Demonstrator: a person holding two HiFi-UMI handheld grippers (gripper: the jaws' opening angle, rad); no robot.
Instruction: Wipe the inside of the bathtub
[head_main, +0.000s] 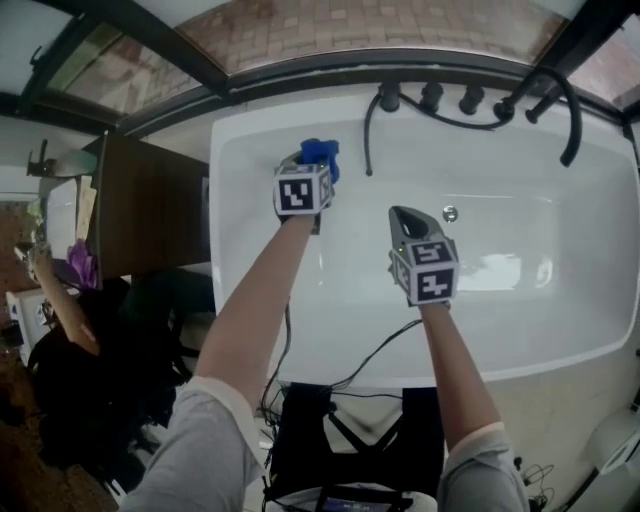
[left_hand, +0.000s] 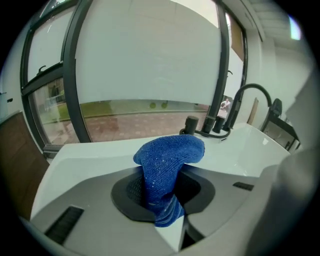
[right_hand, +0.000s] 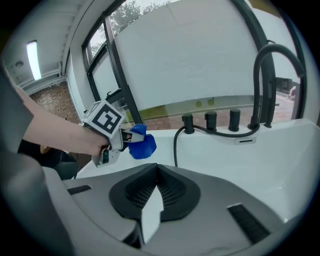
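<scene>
Looked steeply down on the white bathtub (head_main: 230, 250), with both forearms reaching in over the bathtub's near rim. Held the left gripper (head_main: 312, 170) above the inside of the bathtub, toward its left end and close to its far rim. Had the jaws of this gripper closed tightly on a blue cloth (head_main: 322, 153). In the left gripper view, saw the left gripper (left_hand: 162, 192) pinching the blue cloth (left_hand: 170, 155) at a narrow waist. Saw one thick fold bulging out past the jaws toward the far rim of the bathtub (left_hand: 100, 150), and a short striped edge hanging back on the camera side. From the right gripper view, saw the left gripper (right_hand: 120, 141) and the blue cloth (right_hand: 142, 145) near the bathtub's far-left corner. Could not tell whether the blue cloth touched the white surface. Held the right gripper (head_main: 405, 218) over the middle of the bathtub, near the drain (head_main: 451, 213) in the bathtub floor and apart from the left gripper. Found the right gripper (right_hand: 156, 187) with its jaws brought together at the tips and nothing between them, only the white bathtub (right_hand: 260, 165) showing beyond. On the bathtub's far rim, noted a row of black knobs (head_main: 431, 97), a curved black spout (head_main: 569, 155) toward the right end, and a black hose (head_main: 367, 140) hanging down into the bathtub.
</scene>
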